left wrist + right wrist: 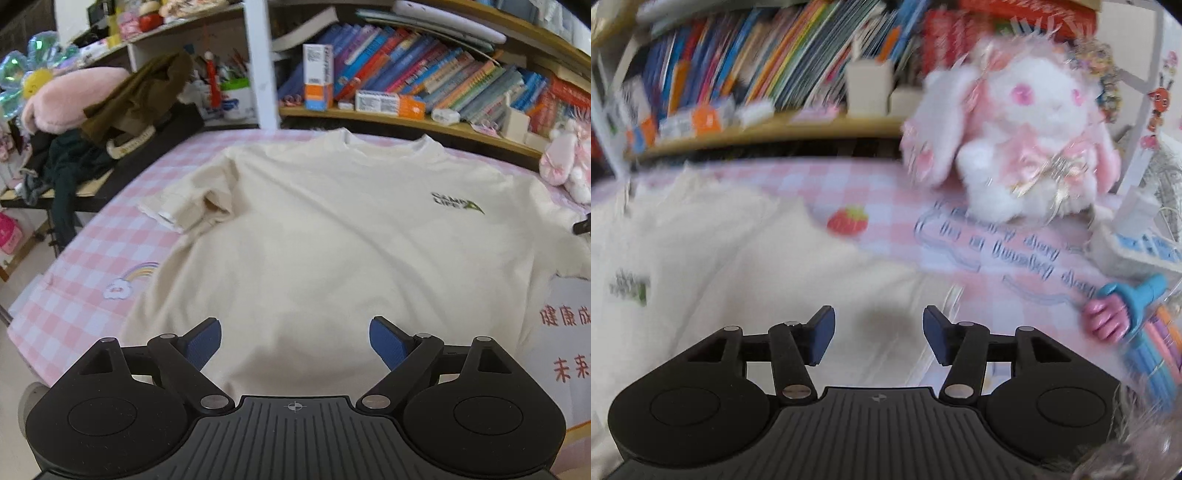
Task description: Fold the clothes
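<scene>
Left view, sharp: left gripper (295, 341) at 6 o'clock, spread wide, blue ribbed pads (205, 343) holding nothing, hovering over the hem end of a cream shirt (332, 229). Shirt lying flat, front up, on a pink-and-white checked cloth (85, 266); soft matte knit, small dark logo (456, 202) at 2 o'clock, sleeve (188, 205) rumpled and turned back at 9 o'clock, collar at 12. Bare checked cloth open along the shirt's edge from 7 to 10 o'clock. Farther off, heaped dark clothes (107, 122) at 10, a curved shelf of books (424, 81) from 12 to 2.

Right view, smeared with motion blur: right gripper (879, 338) at 6 o'clock, likewise parted and empty, above the shirt's other edge (720, 258). Seen only here: strawberry print (847, 220) at 12, fluffy white-pink rabbit (1015, 140) at 1, pink-and-blue toy rake (1123, 306) at 3.
</scene>
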Motion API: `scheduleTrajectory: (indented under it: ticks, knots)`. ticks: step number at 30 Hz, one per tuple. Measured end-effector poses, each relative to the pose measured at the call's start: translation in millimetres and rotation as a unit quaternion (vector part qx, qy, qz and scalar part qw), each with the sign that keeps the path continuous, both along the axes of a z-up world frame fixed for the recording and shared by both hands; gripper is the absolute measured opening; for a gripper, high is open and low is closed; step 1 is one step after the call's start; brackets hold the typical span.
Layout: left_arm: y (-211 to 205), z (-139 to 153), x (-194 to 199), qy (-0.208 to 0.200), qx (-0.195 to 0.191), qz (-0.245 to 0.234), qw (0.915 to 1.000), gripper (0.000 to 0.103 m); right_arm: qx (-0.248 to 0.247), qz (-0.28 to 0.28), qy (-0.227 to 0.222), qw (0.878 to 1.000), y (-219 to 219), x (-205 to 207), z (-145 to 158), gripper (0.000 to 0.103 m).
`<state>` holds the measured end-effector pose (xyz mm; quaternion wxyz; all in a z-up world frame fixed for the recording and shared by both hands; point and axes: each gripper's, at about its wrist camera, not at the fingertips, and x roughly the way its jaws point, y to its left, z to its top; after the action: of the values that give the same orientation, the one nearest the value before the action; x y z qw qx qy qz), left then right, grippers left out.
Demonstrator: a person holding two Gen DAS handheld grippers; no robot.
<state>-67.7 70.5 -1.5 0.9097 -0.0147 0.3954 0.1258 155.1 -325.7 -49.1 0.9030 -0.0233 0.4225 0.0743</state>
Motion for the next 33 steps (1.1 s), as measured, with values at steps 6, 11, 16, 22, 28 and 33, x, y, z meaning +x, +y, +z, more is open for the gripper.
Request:
scheduleTrajectory:
  ticks: [6,11,16,22,28,33]
  knots:
    - [-21.4,0.0,3.8,0.001,0.021,-0.043,0.9989,0.090,-0.059,0.021,-0.008,0.998,19.5,-8.1,-5.6,0.016]
    - [-29.2,5.4,-0.1,-0.008,0.031,-0.044,0.9985,0.090,-0.092,0.046,-0.021,0.994,18.4,-3.1,-7.8,0.009]
    - [-25.1,15.0,-14.7,-0.015,0.034,-0.019,0.9991,0.090,-0.110,0.041,-0.032,0.993,10.8,9.5,-7.2,0.007]
    - [-15.2,21.9,-39.7,-0.021,0.024,0.020,0.9993,0.090,-0.125,0.031,-0.044,0.991,0.9,24.7,-5.5,0.008]
    - [-0.8,14.0,-42.4,-0.013,0.011,0.035,0.9992,0.090,-0.135,0.022,-0.055,0.989,-8.1,35.9,-2.7,0.045]
    - [9.5,10.9,-34.6,-0.020,0.014,0.021,0.9995,0.090,-0.058,0.040,-0.062,0.996,3.6,-25.7,16.0,0.046]
